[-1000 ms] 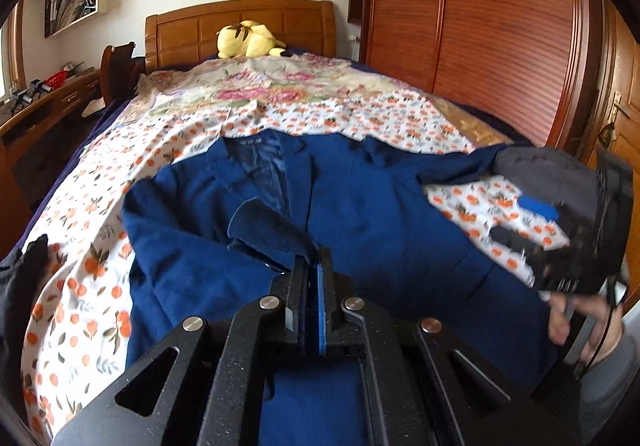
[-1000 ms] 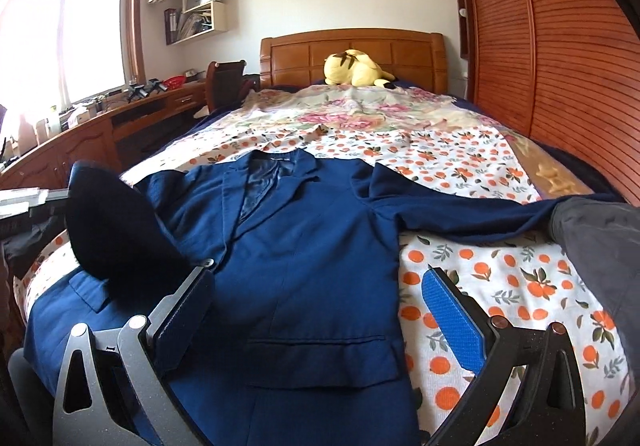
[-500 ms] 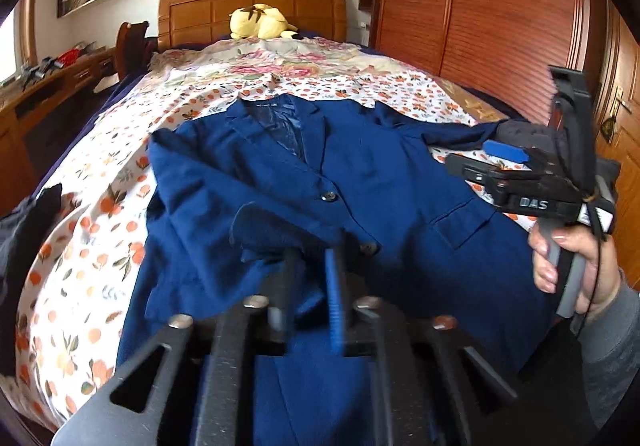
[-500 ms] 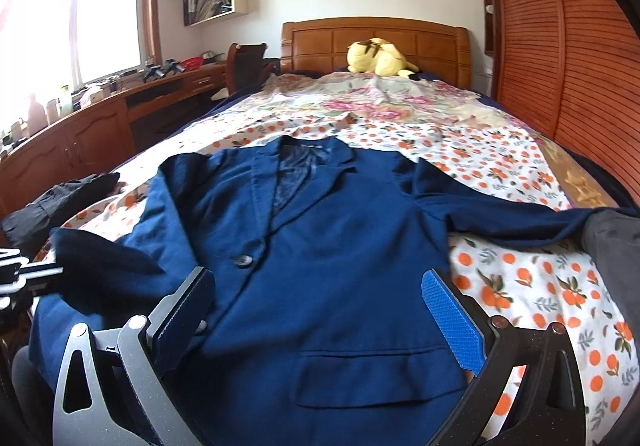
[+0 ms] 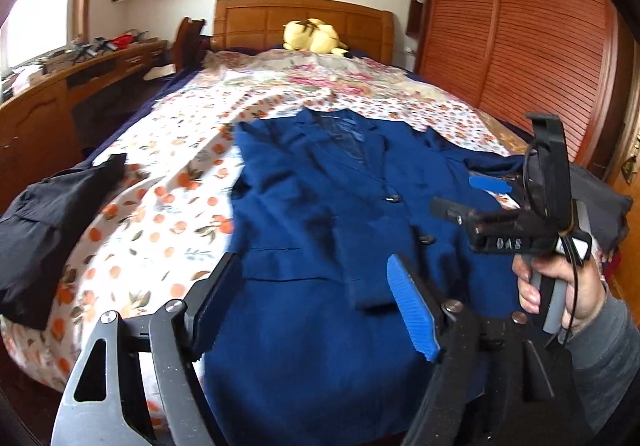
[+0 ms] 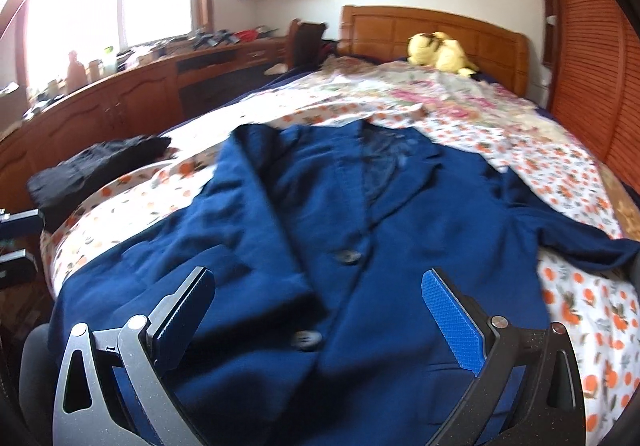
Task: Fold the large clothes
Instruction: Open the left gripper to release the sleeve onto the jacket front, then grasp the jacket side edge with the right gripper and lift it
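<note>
A navy blue jacket [image 5: 320,206] [image 6: 360,226] lies face up on the flower-print bed sheet [image 5: 168,198], collar toward the headboard. One sleeve [image 6: 248,246] is folded across its front, cuff [image 5: 368,286] near the buttons. The other sleeve [image 6: 580,246] stretches out to the right. My left gripper [image 5: 312,302] hovers over the jacket's lower part, its jaws opening, nothing pressed between the pads. My right gripper [image 6: 320,306] stands open above the buttons, empty; in the left wrist view a hand [image 5: 560,286] holds it [image 5: 468,194].
A black garment [image 5: 52,226] [image 6: 100,170] lies at the bed's left edge, a grey one [image 5: 600,198] at the right edge. A yellow plush toy [image 5: 312,38] sits by the headboard [image 6: 420,26]. A wooden desk [image 6: 120,106] runs along the left, a slatted wardrobe [image 5: 520,26] along the right.
The left gripper, shut on the sleeve cuff, carried it over the jacket front, then opened and let it drop there. Both grippers drew back toward the bed's foot.
</note>
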{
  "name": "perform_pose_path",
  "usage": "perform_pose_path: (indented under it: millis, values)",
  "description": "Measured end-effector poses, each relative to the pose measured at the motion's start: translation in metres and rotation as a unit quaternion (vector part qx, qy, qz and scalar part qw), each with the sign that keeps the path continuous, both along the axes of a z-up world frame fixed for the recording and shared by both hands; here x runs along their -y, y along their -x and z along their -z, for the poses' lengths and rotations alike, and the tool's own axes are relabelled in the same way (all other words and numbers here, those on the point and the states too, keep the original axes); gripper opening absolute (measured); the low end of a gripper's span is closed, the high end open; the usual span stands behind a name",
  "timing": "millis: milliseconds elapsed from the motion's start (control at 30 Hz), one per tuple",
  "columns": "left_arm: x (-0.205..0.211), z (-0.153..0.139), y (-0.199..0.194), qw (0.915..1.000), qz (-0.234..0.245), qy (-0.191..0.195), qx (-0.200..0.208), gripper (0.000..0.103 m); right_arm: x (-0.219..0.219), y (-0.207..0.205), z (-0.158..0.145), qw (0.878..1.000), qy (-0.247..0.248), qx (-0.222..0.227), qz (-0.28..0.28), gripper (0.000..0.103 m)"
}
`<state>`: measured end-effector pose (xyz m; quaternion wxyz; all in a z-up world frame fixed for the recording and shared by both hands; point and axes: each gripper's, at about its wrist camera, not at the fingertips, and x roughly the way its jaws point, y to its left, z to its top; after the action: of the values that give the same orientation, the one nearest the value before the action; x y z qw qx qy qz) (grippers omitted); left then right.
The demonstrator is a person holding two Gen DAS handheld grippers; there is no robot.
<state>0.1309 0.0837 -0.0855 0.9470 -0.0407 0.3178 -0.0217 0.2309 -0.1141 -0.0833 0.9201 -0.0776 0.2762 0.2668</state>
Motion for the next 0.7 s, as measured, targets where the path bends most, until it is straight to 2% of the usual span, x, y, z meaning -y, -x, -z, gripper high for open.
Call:
perform_pose_path:
  millis: [167, 333, 500, 567, 600, 633, 667, 700]
  values:
    - [-0.016, 0.003, 0.008, 0.9996, -0.025, -0.015, 0.002, 0.076, -0.027, 0.009, 0.014, 0.998, 0.014, -0.020, -0.063, 0.102]
    - [-0.025, 0.008, 0.011, 0.9992, -0.035, -0.020, -0.001, 0.076, -0.054, 0.019, 0.028, 0.992, 0.051, -0.030, -0.111, 0.101]
    - [-0.030, 0.013, 0.013, 0.9991, -0.038, -0.019, -0.004, 0.076, -0.063, 0.024, 0.033, 0.986, 0.088, -0.028, -0.136, 0.100]
    - [-0.030, 0.014, 0.013, 0.9991, -0.039, -0.018, -0.006, 0.076, -0.058, 0.021, 0.034, 0.986, 0.092, -0.029, -0.137, 0.097]
    - [-0.031, 0.015, 0.012, 0.9990, -0.040, -0.018, -0.007, 0.076, -0.057, 0.018, 0.034, 0.986, 0.091, -0.030, -0.138, 0.091]
    - [-0.030, 0.016, 0.012, 0.9990, -0.040, -0.018, -0.007, 0.076, -0.054, 0.016, 0.033, 0.986, 0.090, -0.030, -0.136, 0.078]
    - [-0.030, 0.017, 0.011, 0.9991, -0.039, -0.017, -0.007, 0.076, -0.051, 0.013, 0.032, 0.987, 0.088, -0.029, -0.135, 0.069]
    - [-0.028, 0.017, 0.010, 0.9991, -0.038, -0.017, -0.007, 0.076, -0.046, 0.010, 0.030, 0.987, 0.083, -0.031, -0.135, 0.055]
